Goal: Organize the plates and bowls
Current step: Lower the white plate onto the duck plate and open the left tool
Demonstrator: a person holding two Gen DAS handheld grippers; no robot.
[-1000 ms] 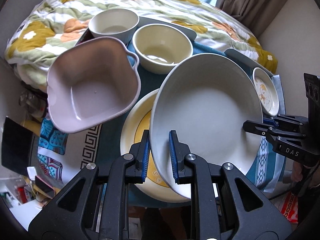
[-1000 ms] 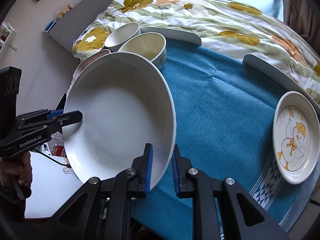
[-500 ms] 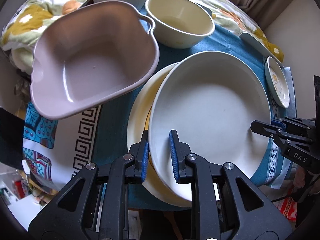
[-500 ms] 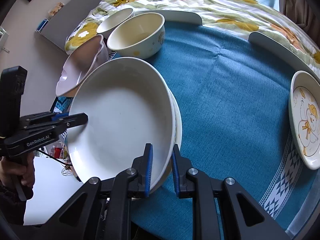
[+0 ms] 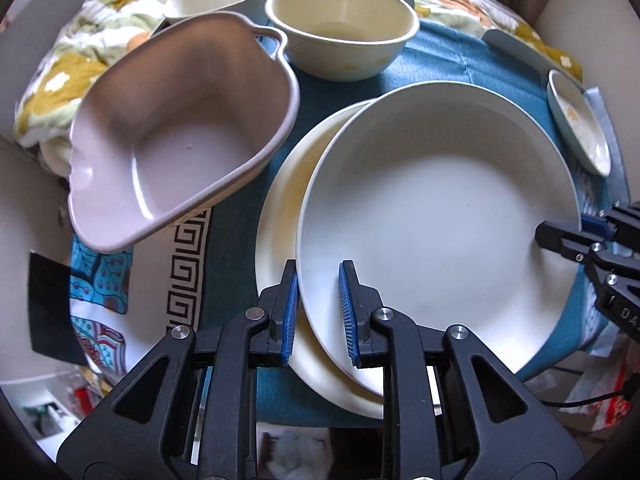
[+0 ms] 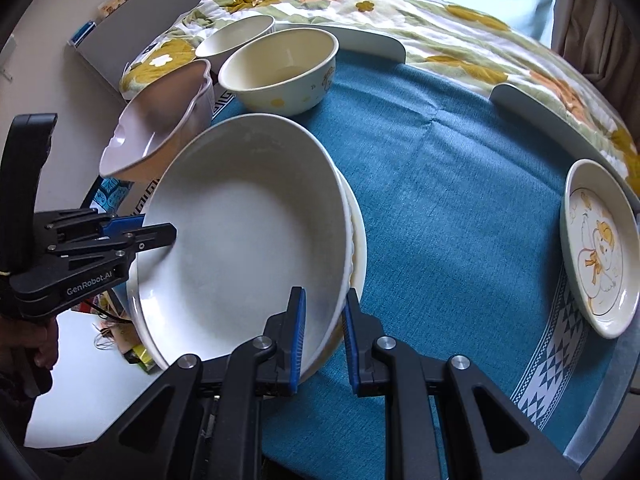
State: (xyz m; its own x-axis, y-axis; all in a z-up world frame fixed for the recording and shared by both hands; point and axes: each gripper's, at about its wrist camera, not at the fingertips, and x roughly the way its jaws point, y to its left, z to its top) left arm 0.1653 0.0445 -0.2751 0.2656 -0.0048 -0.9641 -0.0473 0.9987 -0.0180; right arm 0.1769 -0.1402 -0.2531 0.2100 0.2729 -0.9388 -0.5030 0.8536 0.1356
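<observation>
Left wrist view: left gripper (image 5: 318, 312) straddles near rim of white plate (image 5: 436, 216); fingers either side of rim, small gaps show at the pads, so cannot tell whether clenched or just let go.
Right wrist view: right gripper (image 6: 323, 334) straddles opposite rim of same plate (image 6: 244, 236); inner pad touching, outer pad slightly off; grip state unclear too.
Why two grippers: plate is wide and shallow, so a pinch on opposite rims keeps it level; likely reason for the bimanual hold.
White plate location: on top of cream plate (image 5: 280, 208), offset toward right side, so a crescent of the lower one shows; looks seated or nearly so, contact under it hidden.
Cream plate: lies on blue tablecloth (image 6: 448, 184), serves as stack base.
Pink handled bowl (image 5: 180, 128): tilted, sitting at table's left edge, close beside the stack, not touching as far as visible.
Cream bowl (image 6: 280, 70): upright behind stack, apart from it.
Small white bowl (image 6: 236, 38): behind cream bowl, near floral quilt (image 6: 400, 12).
Cartoon dish (image 6: 600, 248): alone at right edge, well apart.
Step judged: stacking plates large-first; release is next if not done.
Left to do: bowls and cartoon dish unsorted.
</observation>
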